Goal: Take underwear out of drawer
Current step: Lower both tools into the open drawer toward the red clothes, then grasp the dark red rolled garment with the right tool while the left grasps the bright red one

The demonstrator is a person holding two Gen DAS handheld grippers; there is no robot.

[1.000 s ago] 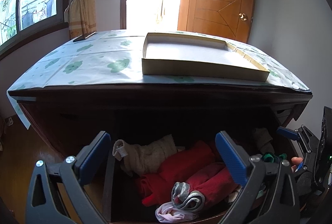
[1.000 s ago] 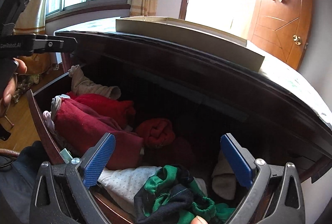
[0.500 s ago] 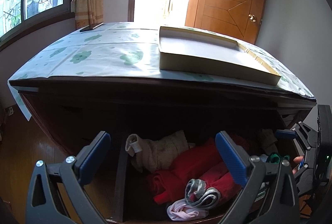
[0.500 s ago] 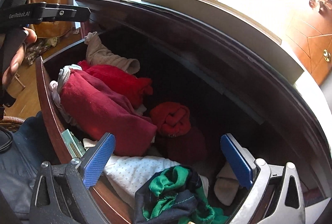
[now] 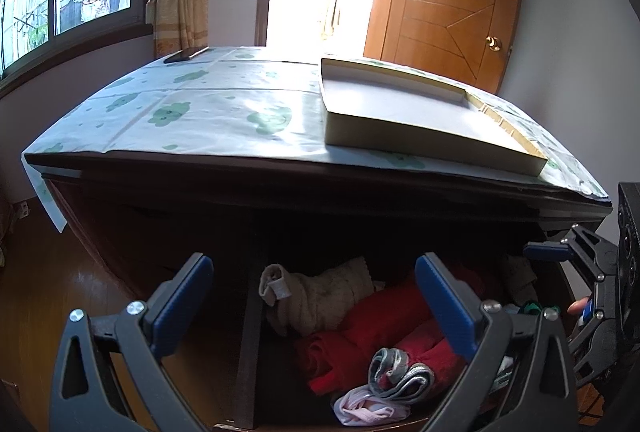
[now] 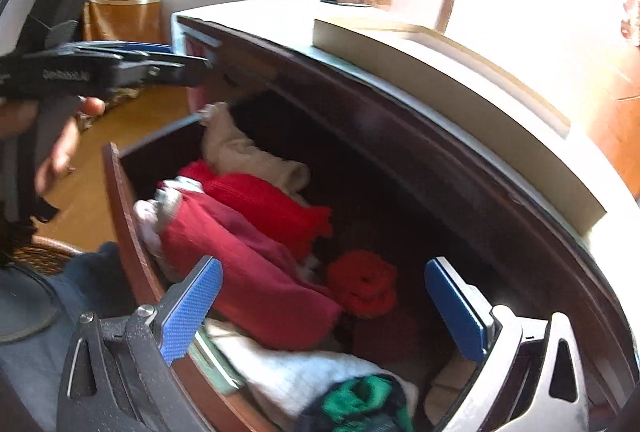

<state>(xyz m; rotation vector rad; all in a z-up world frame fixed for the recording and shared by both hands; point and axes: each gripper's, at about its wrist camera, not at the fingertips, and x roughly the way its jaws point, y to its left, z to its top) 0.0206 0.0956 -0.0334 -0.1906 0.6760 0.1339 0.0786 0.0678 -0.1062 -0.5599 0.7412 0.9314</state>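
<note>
Rolled and folded underwear (image 6: 256,272) fills the open drawer (image 6: 128,232) of a dark wooden dresser (image 5: 200,199), none of it lifted out yet. A red roll (image 6: 362,288) sits alone near the middle, a beige piece (image 6: 240,151) at the far left, white and green pieces nearest the camera. The right gripper (image 6: 324,308) hangs over the pile with jaws spread wide and empty, seemingly lined up for the red roll. The left gripper (image 5: 312,304), equally released and empty, waits in front of the drawer's left end. On top, a shallow box (image 5: 400,119) rests on a patterned cloth (image 5: 200,111). The dresser's overhanging top crowds any reach toward the back.
</note>
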